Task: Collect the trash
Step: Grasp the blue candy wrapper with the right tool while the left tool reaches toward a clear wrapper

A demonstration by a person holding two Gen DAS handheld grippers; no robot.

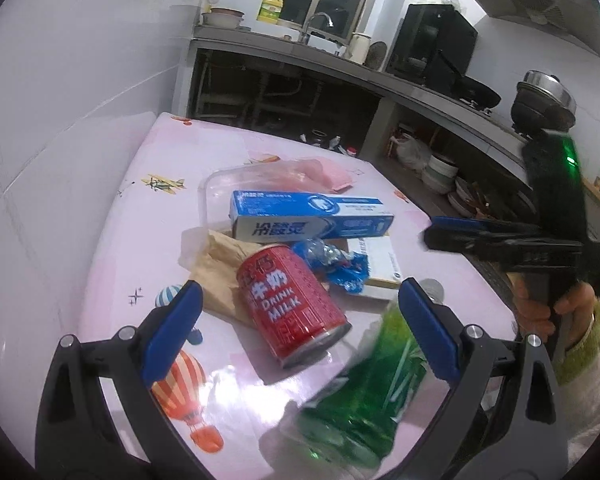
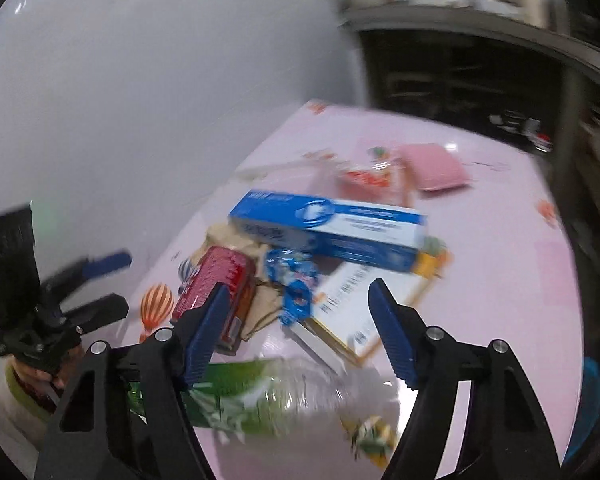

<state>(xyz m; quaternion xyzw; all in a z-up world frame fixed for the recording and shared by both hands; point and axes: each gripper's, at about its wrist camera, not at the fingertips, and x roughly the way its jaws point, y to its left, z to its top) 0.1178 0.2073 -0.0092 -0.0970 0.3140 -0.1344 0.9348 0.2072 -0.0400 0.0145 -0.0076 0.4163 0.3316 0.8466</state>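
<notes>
Green bottle [image 1: 364,392] lies empty under both spread grippers [image 1: 300,328] [image 2: 298,328], beside red can [image 1: 296,300].

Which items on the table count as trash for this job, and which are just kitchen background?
Trash to collect: red milk can, blue toothpaste box, green plastic bottle, blue wrapper, brown paper bag.
Background: yellow detergent jug, faucet, stacked bowls, steel pot.

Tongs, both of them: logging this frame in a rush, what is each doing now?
Left tongs: open, holding nothing, over the can.
Right tongs: open, holding nothing, above the bottle.
</notes>
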